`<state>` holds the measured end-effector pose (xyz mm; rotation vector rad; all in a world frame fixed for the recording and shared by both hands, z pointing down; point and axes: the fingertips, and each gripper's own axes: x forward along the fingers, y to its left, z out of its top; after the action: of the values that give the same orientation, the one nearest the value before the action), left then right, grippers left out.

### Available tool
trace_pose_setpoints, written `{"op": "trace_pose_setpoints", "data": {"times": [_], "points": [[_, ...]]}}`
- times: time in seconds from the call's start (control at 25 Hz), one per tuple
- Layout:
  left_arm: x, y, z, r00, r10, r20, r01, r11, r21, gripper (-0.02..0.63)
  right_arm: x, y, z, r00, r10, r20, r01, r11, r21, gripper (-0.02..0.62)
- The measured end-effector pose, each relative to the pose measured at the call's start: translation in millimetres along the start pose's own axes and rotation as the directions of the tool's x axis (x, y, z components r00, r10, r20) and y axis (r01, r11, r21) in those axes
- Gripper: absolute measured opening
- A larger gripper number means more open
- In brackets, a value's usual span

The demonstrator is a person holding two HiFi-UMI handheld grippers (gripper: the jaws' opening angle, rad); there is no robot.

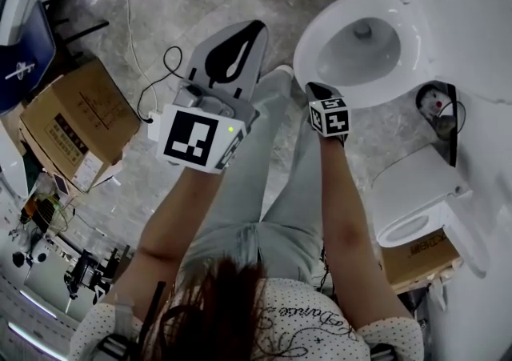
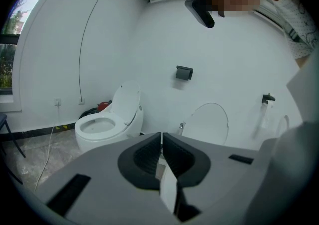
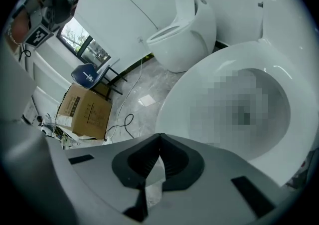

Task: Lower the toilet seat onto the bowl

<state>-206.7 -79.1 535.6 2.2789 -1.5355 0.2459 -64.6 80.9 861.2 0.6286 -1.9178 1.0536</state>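
Note:
The white toilet [image 1: 360, 47] stands at the upper right of the head view. Its seat ring [image 1: 320, 39] lies flat on the bowl and the lid [image 1: 456, 15] stands raised behind it. In the right gripper view the seat [image 3: 199, 94] and bowl fill the right side, just beyond the jaws. My right gripper [image 1: 318, 89] hovers at the bowl's near rim; its jaws [image 3: 159, 141] are shut with nothing between them. My left gripper [image 1: 252, 31] is held up to the left, away from the toilet, jaws [image 2: 162, 136] shut and empty.
A second toilet [image 1: 416, 199] stands at the right, close to my right arm. A cardboard box [image 1: 76, 123] and a blue chair [image 1: 24, 55] sit at the left, with a cable [image 1: 156, 83] on the marble floor. Another box [image 1: 416, 259] lies at lower right.

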Motion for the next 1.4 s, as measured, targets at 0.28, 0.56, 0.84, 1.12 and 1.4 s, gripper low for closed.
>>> {"op": "trace_pose_setpoints", "data": {"times": [0.28,0.56,0.84,1.12,1.4], "points": [[-3,-20,27,0.999,-0.043,0.006,0.043,0.998,0.047,0.015,-58,-8,60,0.969,-0.009,0.248,-0.039,0.981,0.189,0.012],[-13,-34,65,0.998,-0.062,0.031,0.060,0.997,0.056,0.014,-145,6,139,0.862,-0.025,0.506,-0.075,0.981,0.177,0.012],[-27,-48,117,0.991,-0.105,0.084,0.098,0.992,0.083,0.014,-234,27,201,0.719,-0.065,0.692,-0.059,0.986,0.153,0.012],[-36,-60,163,0.979,-0.159,0.123,0.144,0.981,0.128,0.015,-335,55,254,0.551,-0.091,0.830,-0.021,0.992,0.123,0.011],[-39,-80,197,0.963,-0.227,0.146,0.202,0.965,0.169,0.014,-437,82,280,0.415,-0.120,0.902,0.142,0.988,0.066,0.012]]}}
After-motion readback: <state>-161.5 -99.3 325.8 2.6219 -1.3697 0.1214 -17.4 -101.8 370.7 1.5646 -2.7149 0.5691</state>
